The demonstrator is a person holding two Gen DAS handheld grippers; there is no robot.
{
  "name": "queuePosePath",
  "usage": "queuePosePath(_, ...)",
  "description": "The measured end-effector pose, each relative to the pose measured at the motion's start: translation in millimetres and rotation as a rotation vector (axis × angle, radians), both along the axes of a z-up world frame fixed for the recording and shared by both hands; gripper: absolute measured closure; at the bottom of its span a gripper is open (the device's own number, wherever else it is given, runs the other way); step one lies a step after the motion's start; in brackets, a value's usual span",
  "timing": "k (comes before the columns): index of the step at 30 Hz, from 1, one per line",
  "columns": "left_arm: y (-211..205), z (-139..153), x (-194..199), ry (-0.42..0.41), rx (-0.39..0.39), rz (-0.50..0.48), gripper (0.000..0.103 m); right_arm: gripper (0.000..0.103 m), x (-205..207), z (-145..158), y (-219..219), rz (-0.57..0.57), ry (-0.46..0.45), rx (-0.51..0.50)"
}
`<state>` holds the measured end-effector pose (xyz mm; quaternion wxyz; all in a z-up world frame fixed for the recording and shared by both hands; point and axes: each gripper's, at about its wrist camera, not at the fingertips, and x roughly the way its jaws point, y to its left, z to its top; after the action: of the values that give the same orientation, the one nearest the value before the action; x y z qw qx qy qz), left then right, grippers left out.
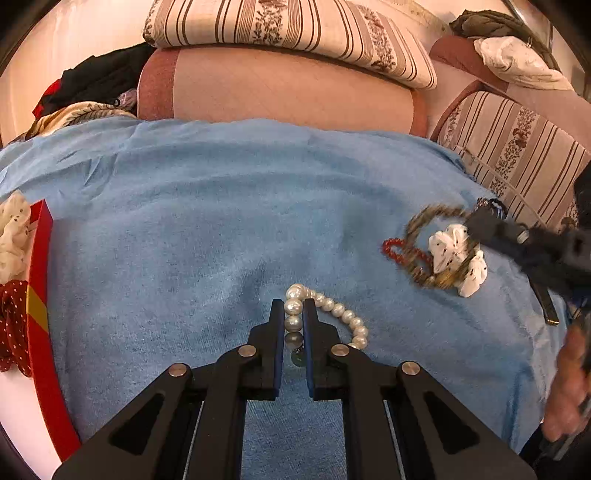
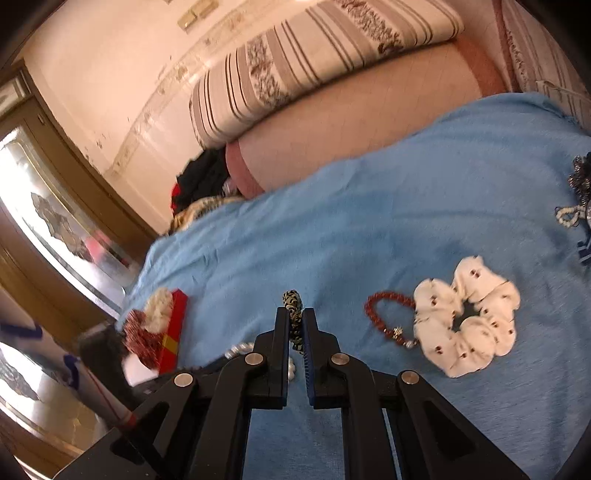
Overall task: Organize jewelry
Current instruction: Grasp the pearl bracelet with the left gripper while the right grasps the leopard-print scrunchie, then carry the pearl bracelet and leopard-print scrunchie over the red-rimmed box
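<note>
A white pearl bracelet [image 1: 347,315] lies on the blue cloth [image 1: 221,221], and my left gripper [image 1: 293,306] is shut on its near side. My right gripper [image 2: 295,314] is shut on a black-and-cream patterned band [image 2: 293,300]. In the left wrist view this band [image 1: 415,229] shows as a blurred brown loop that hangs from the right gripper [image 1: 472,221]. A red bead bracelet [image 2: 391,294] and a white dotted scrunchie [image 2: 465,317] lie side by side on the cloth, to the right of the right gripper.
A red box [image 1: 38,295] at the cloth's left edge holds a white scrunchie [image 1: 13,236] and a red dotted one [image 1: 13,325]. More jewelry [image 2: 580,177] lies at the far right. Striped cushions [image 1: 295,26] line the back. A hand [image 1: 569,387] shows at the right.
</note>
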<state>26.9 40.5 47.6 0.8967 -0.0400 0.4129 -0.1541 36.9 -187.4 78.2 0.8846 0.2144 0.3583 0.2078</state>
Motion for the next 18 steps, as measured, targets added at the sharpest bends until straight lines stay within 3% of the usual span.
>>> queuePosePath(8, 5.4, 20.9, -4.7, -0.085, 0.008, 0.013, 0.094, 0.095, 0.8, 3.3, 16.6, 0.026, -0.017, -0.039)
queuePosePath(18, 1.4, 27.9, -10.6, -0.155, 0.091, 0.028, 0.094, 0.095, 0.3, 5.8, 22.3, 0.026, -0.029, -0.039)
